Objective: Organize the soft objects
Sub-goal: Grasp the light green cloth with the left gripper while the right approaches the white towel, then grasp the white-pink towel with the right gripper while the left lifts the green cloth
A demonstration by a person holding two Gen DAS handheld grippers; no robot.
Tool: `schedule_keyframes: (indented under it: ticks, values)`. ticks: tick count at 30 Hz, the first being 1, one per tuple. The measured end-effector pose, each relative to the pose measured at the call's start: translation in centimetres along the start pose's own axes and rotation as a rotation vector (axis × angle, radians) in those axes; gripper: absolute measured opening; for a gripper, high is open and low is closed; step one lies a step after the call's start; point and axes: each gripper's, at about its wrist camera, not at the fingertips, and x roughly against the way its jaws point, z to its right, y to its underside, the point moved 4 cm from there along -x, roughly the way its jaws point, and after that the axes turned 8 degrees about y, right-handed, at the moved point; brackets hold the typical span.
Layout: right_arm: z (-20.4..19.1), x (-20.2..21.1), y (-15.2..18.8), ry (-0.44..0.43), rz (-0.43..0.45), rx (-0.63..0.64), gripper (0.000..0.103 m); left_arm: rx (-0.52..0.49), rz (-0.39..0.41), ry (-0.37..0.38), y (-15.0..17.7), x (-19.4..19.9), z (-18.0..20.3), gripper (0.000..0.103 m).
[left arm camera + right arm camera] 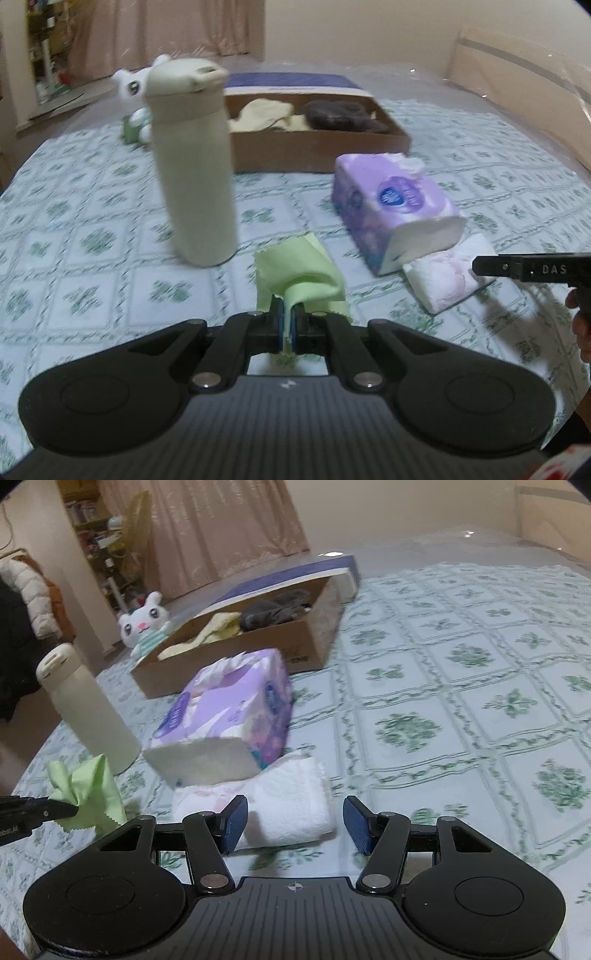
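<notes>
- Left gripper (287,325) clamped tight on a bunched fold of the green cloth (301,275), lifted off the bed (92,240) just in front of the tissue pack.
- Right gripper (294,821) spread wide, gripping nothing, blue pads (234,821) to either side of the near end of the folded white towel (291,805); contact with the towel not clear.
- Folded white towel flat on the bed, touching the near end of the tissue pack (229,716), which seems to rest partly on it.
- Tissue pack, purple and white, lying lengthwise, a tuft of tissue poking from its top.
- Cream bottle (194,162) upright on the bed, left of the tissue pack, lid on, blurred in the left wrist view.
- Cardboard box (317,147) just behind the tissue pack, open at the top, holding pale yellow cloth (266,116) on its left side and a dark brown soft item (343,116) on its right.
- Blue and white flat piece (295,578) against the far side of the box.
- White plush bunny (144,626) in a green striped outfit, behind and left of the tissue pack, beside the left end of the box.
- Green cloth, in the right wrist view, left of the tissue pack and near the base of the bottle, pinched between black fingertips (62,808).
</notes>
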Motion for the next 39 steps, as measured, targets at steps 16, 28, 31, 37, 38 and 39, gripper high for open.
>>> schedule_keyframes:
  ticks: [16,28,31,37,38,39]
  values:
    - [-9.6,4.6,4.6,-0.247,-0.024,0.226,0.058,0.091,-0.066,-0.08,2.6,3.9,0.2,0.005]
    - [-10.2,0.4,2.4,-0.126,0.022,0.488,0.069,0.096,-0.07,-0.041,3.2,2.2,-1.0,0.046]
    - [-10.4,-1.9,2.5,-0.158,-0.023,0.551,0.07,0.111,-0.064,-0.041,3.6,2.0,-1.3,0.05]
    - [-10.7,-4.6,3.0,-0.174,-0.074,0.614,0.07,0.126,-0.054,-0.032,4.0,1.8,-2.1,0.054]
    - [-10.8,-4.7,3.1,-0.176,-0.08,0.611,0.068,0.124,-0.051,-0.035,4.0,1.7,-2.2,0.057]
    - [-10.8,-4.8,3.2,-0.175,-0.08,0.603,0.062,0.122,-0.048,-0.036,4.0,1.5,-2.3,0.058]
